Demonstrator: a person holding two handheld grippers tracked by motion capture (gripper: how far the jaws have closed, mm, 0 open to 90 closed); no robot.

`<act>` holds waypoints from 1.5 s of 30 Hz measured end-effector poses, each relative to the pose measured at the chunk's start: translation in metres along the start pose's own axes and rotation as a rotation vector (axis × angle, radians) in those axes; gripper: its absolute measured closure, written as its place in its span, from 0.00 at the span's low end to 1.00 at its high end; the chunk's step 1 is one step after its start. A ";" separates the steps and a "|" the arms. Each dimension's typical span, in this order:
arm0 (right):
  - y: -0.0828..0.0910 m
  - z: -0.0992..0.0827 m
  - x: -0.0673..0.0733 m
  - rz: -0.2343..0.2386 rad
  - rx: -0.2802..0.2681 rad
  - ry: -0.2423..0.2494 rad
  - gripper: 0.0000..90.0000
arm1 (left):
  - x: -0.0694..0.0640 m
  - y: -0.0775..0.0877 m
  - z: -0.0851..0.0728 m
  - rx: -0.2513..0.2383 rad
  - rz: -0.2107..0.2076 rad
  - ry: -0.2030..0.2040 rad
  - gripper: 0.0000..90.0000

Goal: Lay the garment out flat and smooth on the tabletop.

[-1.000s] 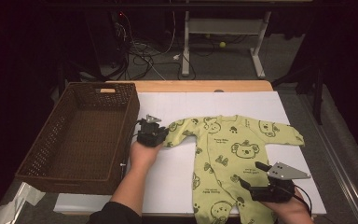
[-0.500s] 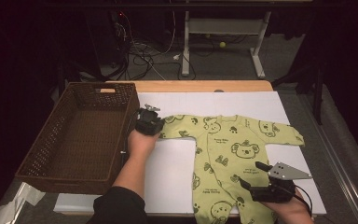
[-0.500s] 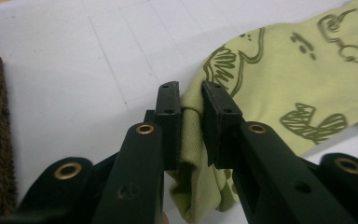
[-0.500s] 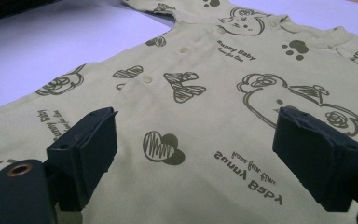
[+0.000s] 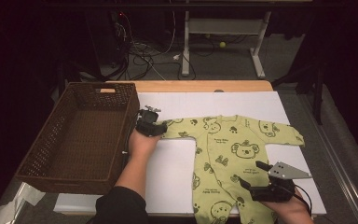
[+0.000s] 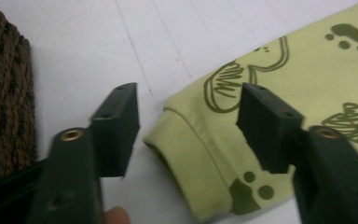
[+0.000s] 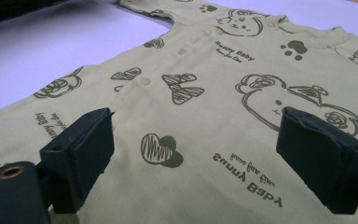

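- Your left gripper (image 5: 154, 125) has carried the sleeve outward toward the basket since the earlier frames, and its jaws have just been opening; the cuff (image 6: 186, 158) lies between them, but the pads no longer press on it.
- That green baby romper (image 5: 228, 163) now lies flat and face up on the white sheet (image 5: 177, 177), both sleeves spread to the sides and the legs running toward your edge of the table.
- Treat it as a light, limp knit: it will sag, fold and drag along the sheet rather than keep any shape, so it looks likely to wrinkle if you pull from one point alone.
- Best holds are probably the thicker ribbed parts, meaning the cuffs, the neckline and the leg hems, where the cloth is doubled and less apt to slip from the pads.
- Nothing about it is fragile, though the small snaps down the front (image 7: 145, 80) could catch a jaw.
- Your right gripper (image 7: 196, 158) hovers low over the printed lower front of the romper, jaws spread wide with cloth lying beneath them and nothing pinched.
- In the high view that gripper (image 5: 254, 179) sits near the right leg, well apart from the left one.
- A brown wicker basket (image 5: 42, 154) stands empty at the left, just beside the sheet and close to your left hand (image 5: 142, 142).
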State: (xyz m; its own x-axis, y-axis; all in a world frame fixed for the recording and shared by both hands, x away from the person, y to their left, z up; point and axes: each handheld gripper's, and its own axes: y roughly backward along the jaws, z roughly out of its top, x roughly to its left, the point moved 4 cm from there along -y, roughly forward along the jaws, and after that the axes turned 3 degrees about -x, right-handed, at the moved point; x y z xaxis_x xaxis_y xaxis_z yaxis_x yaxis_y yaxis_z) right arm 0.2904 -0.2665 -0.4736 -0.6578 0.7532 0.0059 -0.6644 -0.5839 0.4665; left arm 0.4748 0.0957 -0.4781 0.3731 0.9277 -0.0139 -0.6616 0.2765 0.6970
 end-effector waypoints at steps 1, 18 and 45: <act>0.000 0.000 0.000 -0.003 0.000 -0.003 0.11 | -0.002 0.001 0.000 -0.005 -0.016 0.004 0.33; 0.008 -0.001 -0.011 -0.068 -0.043 -0.049 0.00 | -0.032 0.005 -0.006 0.020 -0.181 -0.009 0.00; 0.007 -0.004 -0.009 -0.068 -0.042 -0.039 0.00 | -0.015 -0.003 -0.027 0.075 -0.212 0.062 0.00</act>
State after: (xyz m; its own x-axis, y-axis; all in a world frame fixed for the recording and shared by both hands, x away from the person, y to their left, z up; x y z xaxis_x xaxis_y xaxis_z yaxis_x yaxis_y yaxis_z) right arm 0.2903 -0.2781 -0.4739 -0.5967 0.8024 0.0107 -0.7219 -0.5426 0.4295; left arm 0.4537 0.0880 -0.4986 0.4566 0.8651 -0.2076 -0.5221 0.4494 0.7248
